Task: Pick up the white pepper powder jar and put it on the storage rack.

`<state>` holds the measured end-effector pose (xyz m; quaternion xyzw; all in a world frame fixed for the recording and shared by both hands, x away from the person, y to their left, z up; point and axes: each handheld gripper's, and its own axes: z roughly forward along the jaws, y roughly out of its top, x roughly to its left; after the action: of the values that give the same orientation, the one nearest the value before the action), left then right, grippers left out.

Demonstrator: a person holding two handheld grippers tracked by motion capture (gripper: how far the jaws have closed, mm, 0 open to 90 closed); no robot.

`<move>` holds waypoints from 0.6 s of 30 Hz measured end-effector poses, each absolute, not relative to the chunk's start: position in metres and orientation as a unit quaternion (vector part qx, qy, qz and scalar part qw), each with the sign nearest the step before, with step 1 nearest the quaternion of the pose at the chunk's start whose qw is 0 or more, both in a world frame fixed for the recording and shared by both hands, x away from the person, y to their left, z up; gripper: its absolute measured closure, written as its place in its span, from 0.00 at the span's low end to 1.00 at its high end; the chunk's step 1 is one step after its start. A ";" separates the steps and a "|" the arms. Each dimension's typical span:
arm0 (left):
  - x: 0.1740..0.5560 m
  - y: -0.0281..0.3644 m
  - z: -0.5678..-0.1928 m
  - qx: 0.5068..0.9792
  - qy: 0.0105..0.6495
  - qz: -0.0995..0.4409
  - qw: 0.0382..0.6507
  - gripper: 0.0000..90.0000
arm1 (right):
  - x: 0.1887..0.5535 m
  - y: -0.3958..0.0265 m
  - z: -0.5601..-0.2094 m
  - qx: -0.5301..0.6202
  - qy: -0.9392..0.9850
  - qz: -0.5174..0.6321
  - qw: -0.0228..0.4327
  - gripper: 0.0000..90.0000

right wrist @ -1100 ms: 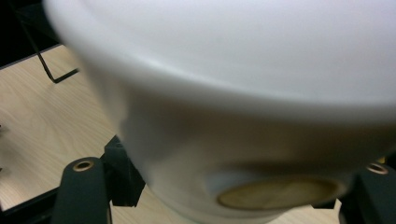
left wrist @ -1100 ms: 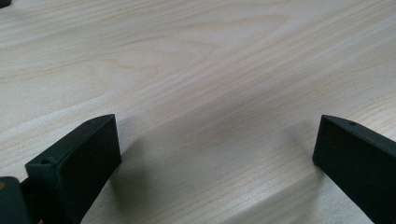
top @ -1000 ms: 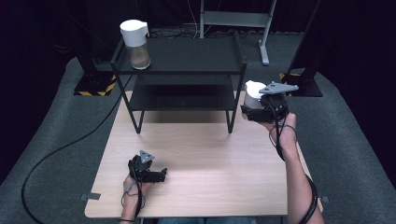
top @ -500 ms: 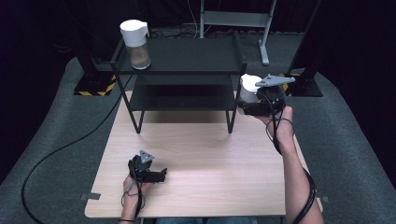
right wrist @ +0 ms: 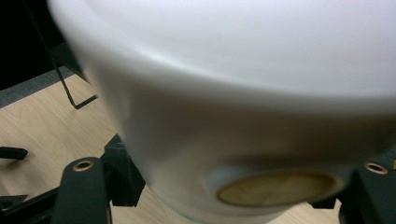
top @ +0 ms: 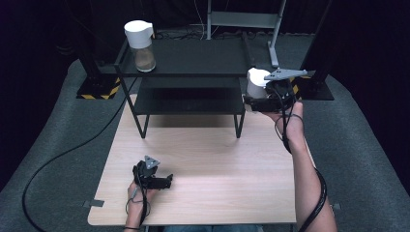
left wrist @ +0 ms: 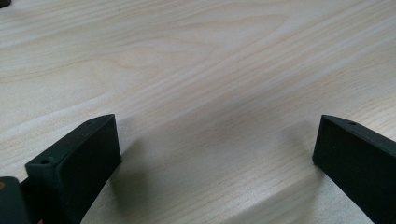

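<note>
white-capped jar point(top: 256, 83) sits clamped in the right gripper point(top: 261, 99), held up in the air just off the right end of the black two-tier rack point(top: 188, 72), about level with the rack's top shelf and clear of the table below. in the right gripper view that jar point(right wrist: 243, 107) crowds the lens: a broad white cap up close, a patch of clear glass low down with something tan or brown showing inside, and the black jaws pressed against it on either side. the person's right hand point(top: 290, 116) carries the gripper from underneath, forearm stretched along the right edge of the wooden table point(top: 217, 169), a black cable looping back along the arm. the grey three-cornered plate point(top: 285, 73) on top lies roughly flat.

a second jar point(top: 140, 44) of the same sort, white cap over glass with brown contents, stands upright at the left end of the rack's top shelf, well apart from the held one.

left gripper point(top: 162, 181) rests low on the table near the front edge, in the person's left hand point(top: 138, 193), pointing toward the right. in the left gripper view its two black jaws stand wide apart, with bare pale wood grain point(left wrist: 210, 93) between them and nothing held. grey carpet point(top: 58, 135) surrounds the table, with a black cable trailing across it on the left.
</note>
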<state>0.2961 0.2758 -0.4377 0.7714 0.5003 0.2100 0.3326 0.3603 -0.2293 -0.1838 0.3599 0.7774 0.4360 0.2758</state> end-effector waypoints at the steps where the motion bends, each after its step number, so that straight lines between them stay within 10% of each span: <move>1: 0.296 0.276 -0.438 0.771 0.500 0.210 0.332 0.00 | 0.360 -0.229 -0.183 0.359 0.778 0.436 0.276 0.33; 18: 0.296 0.276 -0.438 0.771 0.500 0.210 0.332 0.00 | 0.367 -0.223 -0.157 0.347 0.778 0.446 0.275 0.33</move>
<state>0.2962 0.2758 -0.4376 0.7715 0.5004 0.2099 0.3322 0.3671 -0.2227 -0.1574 0.3470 0.7779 0.4461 0.2747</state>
